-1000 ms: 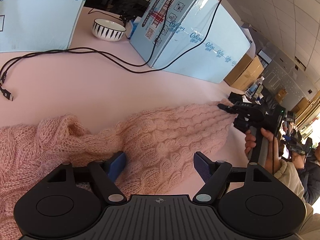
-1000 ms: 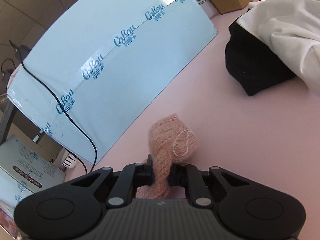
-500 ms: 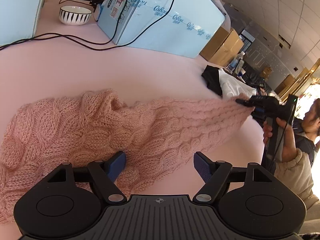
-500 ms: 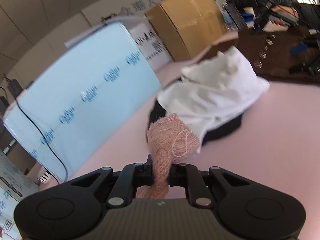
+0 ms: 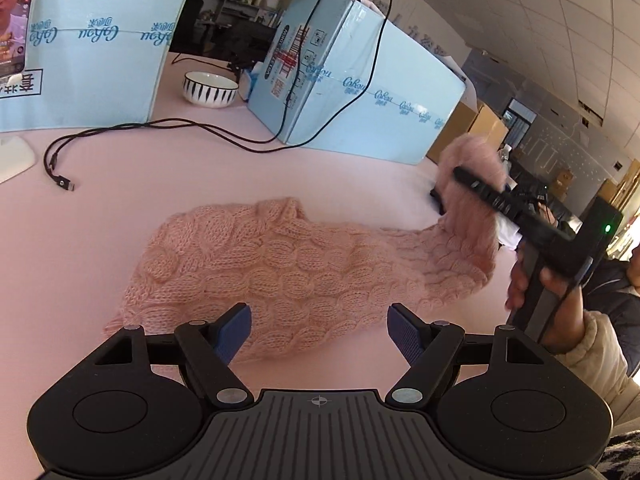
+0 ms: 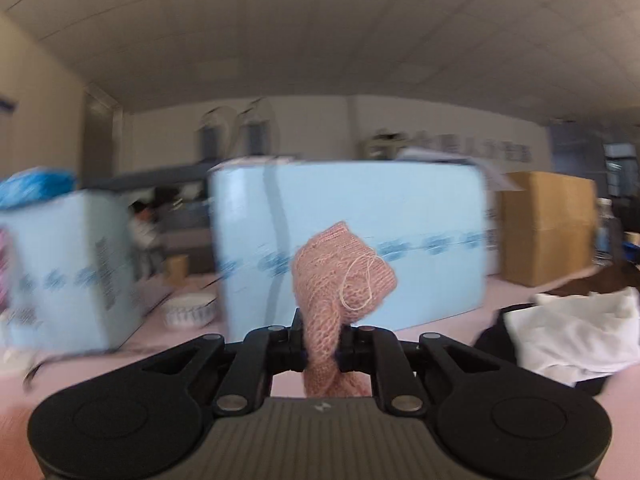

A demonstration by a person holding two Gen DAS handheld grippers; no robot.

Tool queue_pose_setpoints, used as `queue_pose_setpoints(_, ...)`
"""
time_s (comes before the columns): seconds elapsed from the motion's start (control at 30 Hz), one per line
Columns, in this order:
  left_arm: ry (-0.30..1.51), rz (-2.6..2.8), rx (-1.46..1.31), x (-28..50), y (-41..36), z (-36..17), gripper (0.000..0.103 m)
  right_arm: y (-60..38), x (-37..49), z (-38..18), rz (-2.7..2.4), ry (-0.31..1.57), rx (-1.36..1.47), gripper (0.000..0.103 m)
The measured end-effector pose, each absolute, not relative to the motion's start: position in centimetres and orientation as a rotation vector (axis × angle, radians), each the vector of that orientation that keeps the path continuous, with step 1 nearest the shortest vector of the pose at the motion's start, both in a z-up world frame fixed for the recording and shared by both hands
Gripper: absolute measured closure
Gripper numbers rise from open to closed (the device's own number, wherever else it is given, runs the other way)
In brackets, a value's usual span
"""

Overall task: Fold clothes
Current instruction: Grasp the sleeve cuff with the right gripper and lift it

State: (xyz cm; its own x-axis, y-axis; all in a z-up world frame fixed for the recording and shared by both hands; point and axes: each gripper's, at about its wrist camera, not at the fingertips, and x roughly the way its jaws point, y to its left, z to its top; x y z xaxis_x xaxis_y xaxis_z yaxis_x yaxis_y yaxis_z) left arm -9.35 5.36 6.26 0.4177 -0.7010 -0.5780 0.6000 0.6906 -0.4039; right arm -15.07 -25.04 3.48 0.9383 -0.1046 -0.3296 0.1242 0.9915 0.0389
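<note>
One pink cable-knit sweater (image 5: pixel 288 268) lies on the pink tabletop (image 5: pixel 200 172), its long axis running from the bunched lower-left end up toward the right, where one end is lifted off the surface. That raised end, fuzzy with a loose thread, is clamped between the closed jaws of the right gripper (image 6: pixel 320 346), held by a hand (image 5: pixel 560 300) in a cream sleeve. Just before the sweater's near edge, the left gripper (image 5: pixel 320 330) stands spread wide, holding nothing, with light blue boxes (image 5: pixel 360 80) and a striped bowl (image 5: pixel 210 90) behind

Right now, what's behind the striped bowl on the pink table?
Behind the striped bowl is a gap between two pale blue boxes, showing a dark monitor and shelves. A small blue packet sits beside it. The bowl's inside is hidden from here.
</note>
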Motion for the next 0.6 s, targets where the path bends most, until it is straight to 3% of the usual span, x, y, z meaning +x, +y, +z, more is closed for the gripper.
queue_pose_setpoints(0.1,0.815,-0.831,-0.163,-9.1,5.5,6.1,0.026,-21.8,-13.8,1.0,0.061,0.513,0.016,0.086)
queue_pose_setpoints(0.27,0.819,-0.844,-0.155,-9.0,4.9,5.7,0.026,-22.0,-13.8,1.7,0.133,0.567,0.043,0.072)
queue_pose_setpoints(0.33,0.826,-0.850,-0.165,-8.9,4.6,5.5,0.026,-23.0,-14.7,2.5,0.196,0.561,0.097,0.052)
queue_pose_setpoints(0.4,0.833,-0.847,-0.172,-8.6,4.3,5.4,0.026,-24.3,-16.0,3.2,0.335,0.523,0.169,0.010)
queue_pose_setpoints(0.53,0.843,-0.837,-0.189,-8.2,4.3,5.2,0.026,-26.1,-17.9,4.0,0.433,0.400,0.297,0.006)
queue_pose_setpoints(0.6,0.844,-0.830,-0.198,-8.1,4.4,5.3,0.026,-26.7,-16.6,3.1,0.477,0.478,0.399,0.006)
